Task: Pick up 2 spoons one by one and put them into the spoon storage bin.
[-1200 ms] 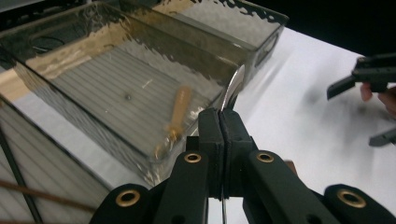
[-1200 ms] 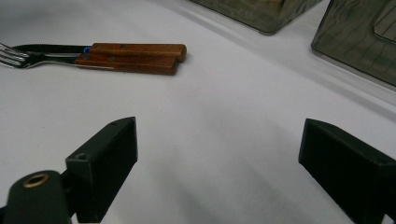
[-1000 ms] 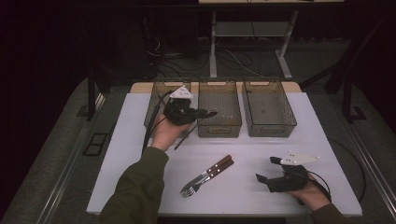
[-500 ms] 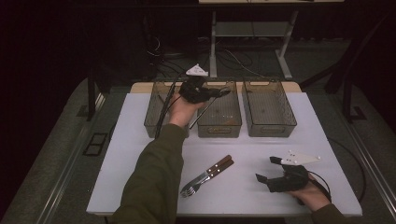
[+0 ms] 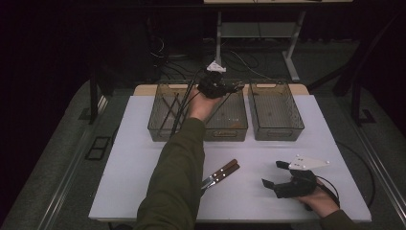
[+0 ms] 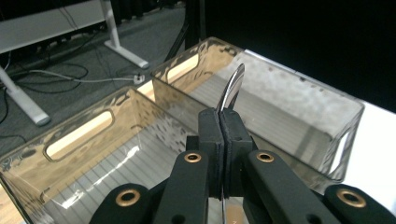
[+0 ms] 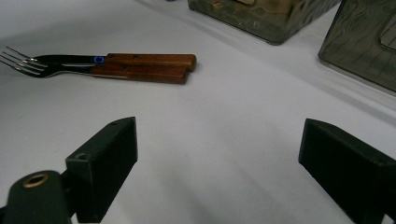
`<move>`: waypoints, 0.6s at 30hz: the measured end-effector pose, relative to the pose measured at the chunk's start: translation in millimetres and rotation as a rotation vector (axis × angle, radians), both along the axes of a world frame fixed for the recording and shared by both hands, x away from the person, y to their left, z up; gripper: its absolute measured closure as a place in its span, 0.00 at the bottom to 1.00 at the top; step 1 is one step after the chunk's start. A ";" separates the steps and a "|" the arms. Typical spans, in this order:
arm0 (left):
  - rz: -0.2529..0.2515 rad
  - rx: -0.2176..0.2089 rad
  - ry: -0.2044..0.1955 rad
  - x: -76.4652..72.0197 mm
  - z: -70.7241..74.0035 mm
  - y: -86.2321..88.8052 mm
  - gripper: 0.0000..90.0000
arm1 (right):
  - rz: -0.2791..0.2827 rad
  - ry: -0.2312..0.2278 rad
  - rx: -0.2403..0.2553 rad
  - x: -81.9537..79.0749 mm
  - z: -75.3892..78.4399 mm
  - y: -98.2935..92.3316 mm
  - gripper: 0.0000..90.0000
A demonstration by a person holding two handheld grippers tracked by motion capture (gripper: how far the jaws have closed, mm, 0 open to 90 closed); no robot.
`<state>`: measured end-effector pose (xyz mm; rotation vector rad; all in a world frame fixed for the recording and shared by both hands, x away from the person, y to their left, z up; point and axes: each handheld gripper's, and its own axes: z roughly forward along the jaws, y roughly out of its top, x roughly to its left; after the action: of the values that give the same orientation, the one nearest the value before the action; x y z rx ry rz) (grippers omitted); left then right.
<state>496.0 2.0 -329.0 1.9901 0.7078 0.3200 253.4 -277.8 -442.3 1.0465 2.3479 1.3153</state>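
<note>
My left gripper (image 5: 233,87) hangs over the far end of the middle bin (image 5: 225,132), one of three smoky clear bins. Its jaws are shut on a thin shiny piece of cutlery (image 6: 232,88), whose curved end sticks up past the fingertips (image 6: 210,123); which kind it is I cannot tell. A wooden-handled fork and knife (image 5: 220,175) lie side by side on the white table (image 5: 143,158), with the fork tines (image 7: 18,60) pointing left in the right gripper view. My right gripper (image 5: 274,174) rests low on the table to their right, open, with nothing between its fingers.
The left bin (image 5: 154,127) holds several thin dark pieces. The right bin (image 5: 277,132) stands beside the middle one. Desk legs and loose cables lie on the floor beyond the table. My left sleeve (image 5: 177,172) reaches across the table's middle.
My left gripper has moved away and to the right, from above the left bin to the middle bin's far end, still holding the cutlery. The right gripper has kept still.
</note>
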 end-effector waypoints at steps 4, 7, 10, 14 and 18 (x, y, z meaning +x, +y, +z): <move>0.014 0.026 0.017 1.8 -12.7 -2.2 0.99 | 0.004 -0.003 0.002 -0.2 0.4 -0.3 0.13; 0.019 0.041 0.029 2.9 -21.1 -2.3 0.99 | 0.002 -0.001 0.004 -0.4 0.6 -0.7 0.13; 0.028 0.042 0.043 3.5 -28.5 -0.5 0.99 | 0.001 0.002 0.005 -0.4 0.5 -0.7 0.13; 0.033 0.072 0.053 4.0 -34.1 2.7 0.99 | 0.004 -0.002 0.002 0.0 0.4 -0.6 0.13; 0.042 0.100 0.063 3.1 -37.3 0.8 0.96 | 0.002 0.001 0.003 -0.2 0.7 -0.8 0.13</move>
<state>499.1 2.8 -366.3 2.0898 0.7878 0.3243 253.2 -278.7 -441.7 1.0457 2.3491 1.3193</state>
